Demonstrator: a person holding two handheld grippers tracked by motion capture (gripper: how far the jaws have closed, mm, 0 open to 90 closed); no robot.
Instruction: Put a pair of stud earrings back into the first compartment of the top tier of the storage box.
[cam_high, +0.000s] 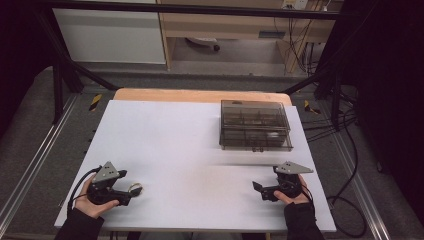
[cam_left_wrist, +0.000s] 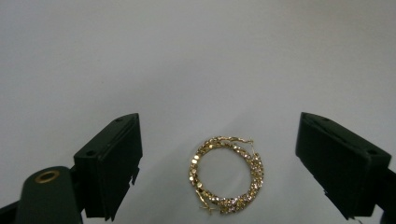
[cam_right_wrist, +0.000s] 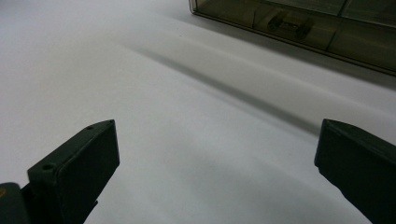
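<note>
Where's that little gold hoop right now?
The gold hoop lies flat on the white table near its front left corner, between the open jaws of the left gripper, touching neither; the box sits far right.

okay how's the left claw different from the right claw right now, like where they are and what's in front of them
The left claw has gold hoop earrings lying between its open jaws; the right claw has bare white table between its jaws. The left claw sits at the near left, the right at the near right, below the smoky compartment box. Both are open, each held in a hand.
</note>
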